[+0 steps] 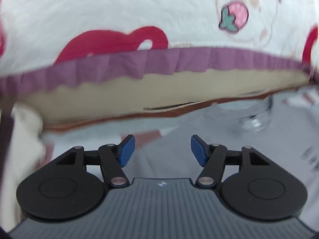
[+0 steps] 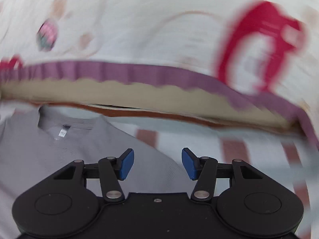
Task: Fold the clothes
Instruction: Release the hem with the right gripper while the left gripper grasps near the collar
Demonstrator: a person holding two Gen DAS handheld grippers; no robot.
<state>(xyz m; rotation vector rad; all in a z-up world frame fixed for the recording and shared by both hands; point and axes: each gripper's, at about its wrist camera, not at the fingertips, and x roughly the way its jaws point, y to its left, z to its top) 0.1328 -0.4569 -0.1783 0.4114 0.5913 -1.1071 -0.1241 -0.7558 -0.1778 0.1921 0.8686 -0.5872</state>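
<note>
Between folds, prob. just let go of cloth: left gripper (image 1: 162,151) open, blue pads (image 1: 126,152) apart w/ nothing btwn them, over pale grey fabric that could be the same garment as in the right view, too blurred to say. Next move needs a fresh hold: pick an edge or corner of the shirt, bring pads down round it & close. To the right, right gripper (image 2: 157,163) also open & empty, hanging over the grey t-shirt (image 2: 39,151). Shirt spread fairly flat on white cloth w/ red stripes (image 2: 233,149), neck opening & small white label (image 2: 63,132) toward the far side, shoulder seam slanting down to the gripper. Beyond, quilted cover (image 2: 159,29) w/ purple frill (image 2: 119,69), strawberry print. Both views smeared, so fine creases not readable.
</note>
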